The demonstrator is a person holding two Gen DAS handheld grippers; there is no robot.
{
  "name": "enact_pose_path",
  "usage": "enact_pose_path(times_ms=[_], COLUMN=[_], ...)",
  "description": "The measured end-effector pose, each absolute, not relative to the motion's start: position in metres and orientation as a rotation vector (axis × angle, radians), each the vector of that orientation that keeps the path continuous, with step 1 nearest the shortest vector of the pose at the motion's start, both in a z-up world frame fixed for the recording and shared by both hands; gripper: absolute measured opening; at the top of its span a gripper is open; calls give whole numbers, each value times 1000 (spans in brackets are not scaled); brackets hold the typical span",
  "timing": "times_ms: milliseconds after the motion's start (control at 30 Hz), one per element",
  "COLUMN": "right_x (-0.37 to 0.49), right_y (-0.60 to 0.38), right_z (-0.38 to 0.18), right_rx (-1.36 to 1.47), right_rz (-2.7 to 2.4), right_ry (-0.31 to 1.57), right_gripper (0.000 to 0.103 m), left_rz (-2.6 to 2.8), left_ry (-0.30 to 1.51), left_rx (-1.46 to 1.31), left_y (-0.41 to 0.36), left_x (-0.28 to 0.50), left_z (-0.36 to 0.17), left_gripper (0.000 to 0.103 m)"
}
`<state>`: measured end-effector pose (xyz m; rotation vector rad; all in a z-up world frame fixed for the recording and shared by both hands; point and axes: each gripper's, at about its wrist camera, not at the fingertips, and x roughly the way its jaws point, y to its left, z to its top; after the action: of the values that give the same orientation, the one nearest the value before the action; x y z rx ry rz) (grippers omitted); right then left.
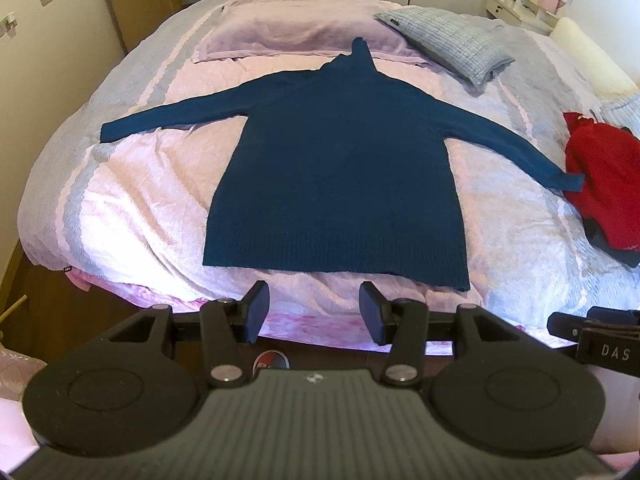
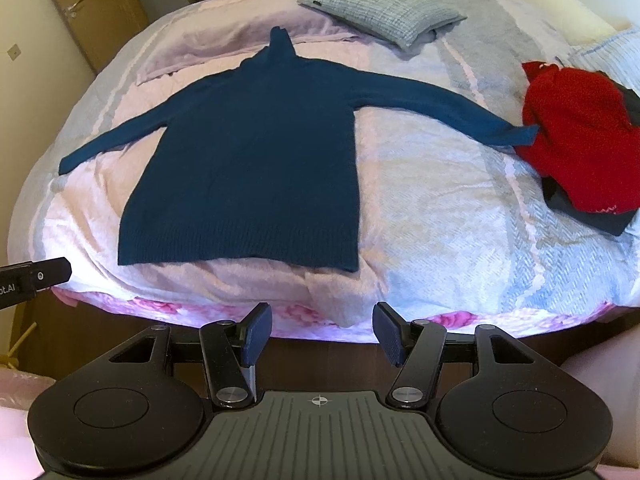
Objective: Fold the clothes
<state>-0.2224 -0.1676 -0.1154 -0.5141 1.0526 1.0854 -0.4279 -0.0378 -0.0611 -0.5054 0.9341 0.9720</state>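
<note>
Home bedroom, wide bed [image 1: 132, 184] with pink quilt, pillows [image 1: 444, 42], wooden door [image 2: 86, 8], dressing table [image 1: 520, 10]

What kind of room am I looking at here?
Most likely a home bedroom. A bed with a pink and grey quilt fills the view, pillows lie at its head, and a blue turtleneck sweater is spread flat on it beside a red garment.

Beyond the dark blue fingers [image 1: 258, 310], a plain teal-blue knitted sweater [image 1: 340, 176] is seen on a quilt [image 1: 132, 216] striped in pale pink and grey-blue. A grey-blue checked pillow [image 1: 448, 42] and a bright red garment [image 1: 600, 184] are shown farther right.
</note>
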Motion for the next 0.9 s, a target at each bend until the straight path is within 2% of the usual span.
enact_pose_path(times_ms=[533, 700, 900], right_x=[-214, -207, -188], right_y=[-103, -69, -17], right_z=[-129, -137, -141], right_rx=[-561, -566, -490], right_rz=[1145, 1135, 1103], right_ry=[1053, 1060, 1077], right_gripper=[60, 60, 60], left_rz=[1038, 1031, 1067], left_ry=[930, 924, 847], left_rx=[-559, -563, -630], left_y=[21, 61, 143], left_x=[-425, -415, -425], left_z=[-73, -79, -84], left_gripper=[46, 46, 46])
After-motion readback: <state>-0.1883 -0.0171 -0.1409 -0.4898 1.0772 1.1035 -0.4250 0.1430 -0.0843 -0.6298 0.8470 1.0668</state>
